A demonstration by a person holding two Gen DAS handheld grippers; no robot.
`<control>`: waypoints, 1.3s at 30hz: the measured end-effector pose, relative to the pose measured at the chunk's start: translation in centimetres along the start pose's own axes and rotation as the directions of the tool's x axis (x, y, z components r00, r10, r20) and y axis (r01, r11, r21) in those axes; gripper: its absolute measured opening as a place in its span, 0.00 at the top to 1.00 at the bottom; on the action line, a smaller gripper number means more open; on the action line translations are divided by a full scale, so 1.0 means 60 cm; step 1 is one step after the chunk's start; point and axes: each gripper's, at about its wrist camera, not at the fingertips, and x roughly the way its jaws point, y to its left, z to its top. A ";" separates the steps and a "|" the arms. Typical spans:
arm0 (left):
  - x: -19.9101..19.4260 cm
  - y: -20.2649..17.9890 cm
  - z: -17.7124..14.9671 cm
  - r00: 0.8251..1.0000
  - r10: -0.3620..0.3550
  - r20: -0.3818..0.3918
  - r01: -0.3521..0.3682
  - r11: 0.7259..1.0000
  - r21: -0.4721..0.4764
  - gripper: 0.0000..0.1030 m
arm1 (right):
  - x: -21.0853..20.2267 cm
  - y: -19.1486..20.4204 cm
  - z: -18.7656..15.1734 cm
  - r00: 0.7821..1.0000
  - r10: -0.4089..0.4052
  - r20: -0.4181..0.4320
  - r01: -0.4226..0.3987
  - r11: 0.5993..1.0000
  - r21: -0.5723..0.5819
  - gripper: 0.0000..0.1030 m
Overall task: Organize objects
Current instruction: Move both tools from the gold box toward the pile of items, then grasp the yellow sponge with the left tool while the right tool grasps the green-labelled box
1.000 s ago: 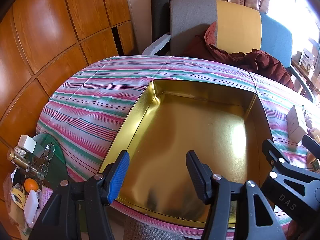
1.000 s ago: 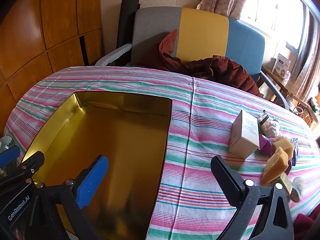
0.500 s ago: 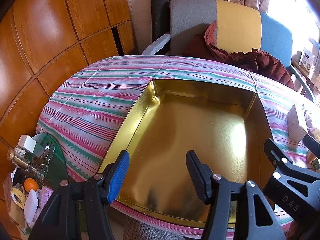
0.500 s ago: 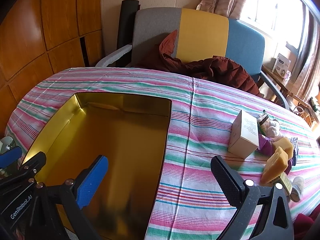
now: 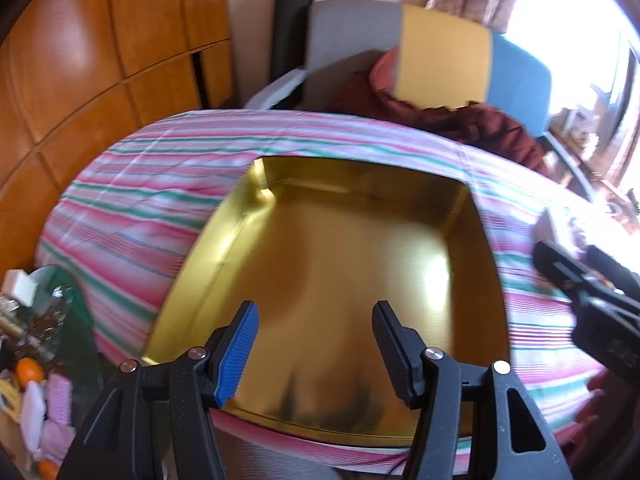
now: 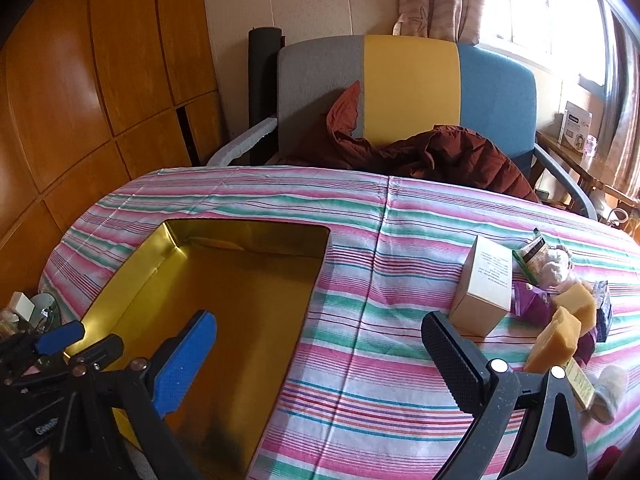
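We hold two tools over a table (image 6: 360, 360) draped in a pink, green and white striped cloth. The left tool (image 5: 314, 350) hangs above the near edge of a gold metal tray (image 5: 216, 248), its blue and black fingers spread apart with nothing between them. The tray sits on the left part of the table and its shiny floor is bare.

The right tool (image 6: 316, 354) is also spread wide and holds nothing — its blue finger sits over the tray's near right corner, its black finger over the striped cloth.

The things to organize lie in a cluster at the right end of the table, well apart from the tray: a cream cardboard box (image 6: 484, 288) standing on the cloth, just beside it a purple packet (image 6: 528, 304), two yellow sponge blocks (image 6: 556, 340), a green-labelled packet (image 6: 530, 254) and a small white plush item (image 6: 558, 262). We cannot tell what the smaller pieces near the table edge are.

Behind the table stands a grey, yellow and blue armchair (image 6: 408, 88) with a dark red jacket (image 6: 440, 156) heaped on its seat — wooden wall panels (image 6: 100, 80) run along the left.
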 end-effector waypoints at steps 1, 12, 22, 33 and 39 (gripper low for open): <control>-0.003 -0.004 -0.001 0.999 -0.034 0.005 0.034 0.999 0.003 0.42 | 0.001 -0.011 -0.003 1.000 0.010 -0.010 -0.010 1.000 0.004 0.00; 0.003 -0.054 -0.018 0.882 -0.463 -0.081 0.459 0.886 -0.069 0.42 | -0.043 -0.211 -0.053 0.993 -0.103 -0.066 0.107 0.993 0.059 0.00; -0.002 -0.120 -0.010 0.849 -0.520 -0.093 0.521 0.853 -0.009 0.42 | -0.017 -0.401 -0.094 0.952 -0.158 -0.262 0.189 0.977 0.100 0.26; -0.001 -0.196 -0.021 0.811 -0.553 -0.189 0.574 0.815 0.080 0.42 | 0.059 -0.421 -0.116 0.891 -0.087 -0.445 0.134 0.988 0.076 0.57; 0.002 -0.256 -0.012 0.823 -0.535 -0.189 0.565 0.805 0.179 0.42 | 0.045 -0.444 -0.118 0.921 0.012 -0.390 0.068 0.979 0.190 0.68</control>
